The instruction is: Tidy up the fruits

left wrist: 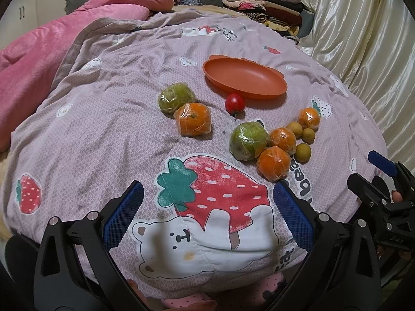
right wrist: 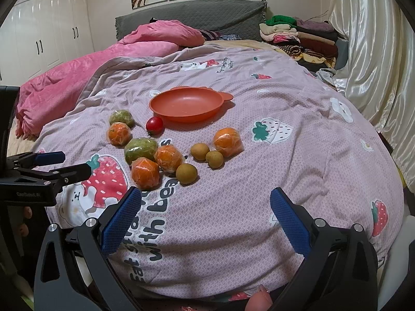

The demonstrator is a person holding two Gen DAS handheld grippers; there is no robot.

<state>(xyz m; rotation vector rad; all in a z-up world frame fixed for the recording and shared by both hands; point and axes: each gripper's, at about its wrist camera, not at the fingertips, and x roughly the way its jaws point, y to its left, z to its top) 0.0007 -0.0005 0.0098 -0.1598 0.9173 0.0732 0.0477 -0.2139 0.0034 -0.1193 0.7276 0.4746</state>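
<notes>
An oval orange plastic plate (right wrist: 186, 105) is lying mid-quilt (right wrist: 259, 155), long axis running left-right (tabbed end right), with wrapped oranges (right wrist: 145, 172) and a glossy tomato (right wrist: 154, 125) resting nearer the quilt's near edge. Left gripper (left wrist: 207, 210) and right gripper (right wrist: 205, 212) are hovering spread, empty.

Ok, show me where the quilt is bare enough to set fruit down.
Bare: the quilt right of the fruit, and the plate, which holds nothing. Crowded: the wrapped oranges and longans cluster, with the tomato against the plate's near rim.
</notes>
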